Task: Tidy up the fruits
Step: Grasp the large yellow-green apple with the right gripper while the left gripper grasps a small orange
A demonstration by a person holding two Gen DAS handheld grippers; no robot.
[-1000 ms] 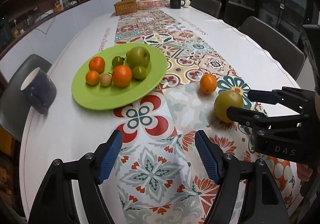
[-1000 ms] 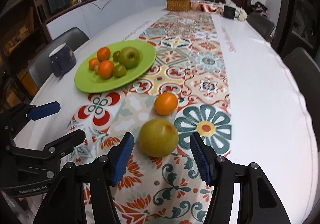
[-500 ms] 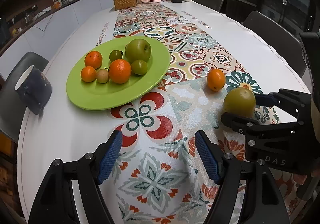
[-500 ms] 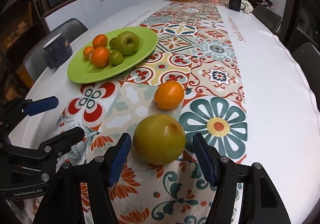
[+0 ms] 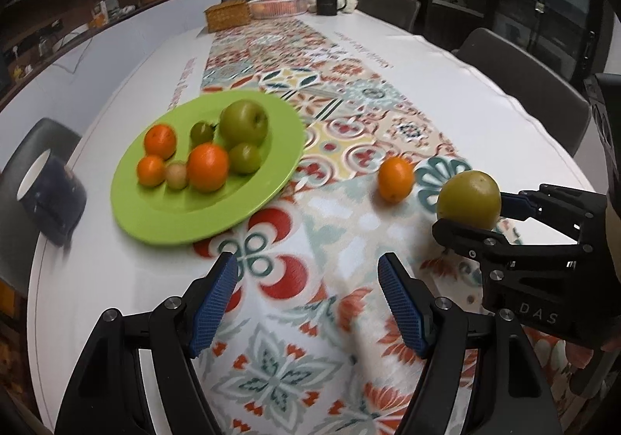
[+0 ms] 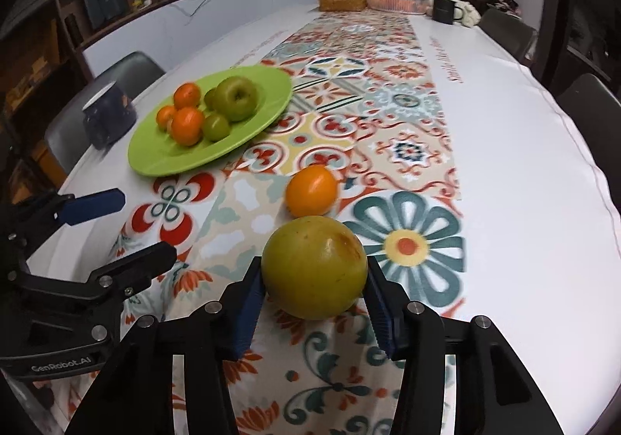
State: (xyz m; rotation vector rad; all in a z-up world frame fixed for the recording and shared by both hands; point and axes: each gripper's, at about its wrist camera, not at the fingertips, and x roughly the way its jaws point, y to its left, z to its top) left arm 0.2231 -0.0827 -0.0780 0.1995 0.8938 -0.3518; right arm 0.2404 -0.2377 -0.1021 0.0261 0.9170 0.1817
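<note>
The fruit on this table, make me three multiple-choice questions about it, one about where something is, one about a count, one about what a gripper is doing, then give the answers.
1. Where is the lone orange?
A. On the green plate
B. On the patterned runner, just beyond the yellow-green fruit
C. In the far basket

2. How many orange-coloured fruits lie on the green plate?
A. One
B. Three
C. Five

3. What is between the fingers of the right gripper?
A. The yellow-green fruit
B. Nothing
C. A mug

Answers:
1 B: it sits on the runner, off the plate.
2 B: three show in the left wrist view.
3 A: the fingers are closing on the yellow-green fruit, pads against both its sides.
</note>
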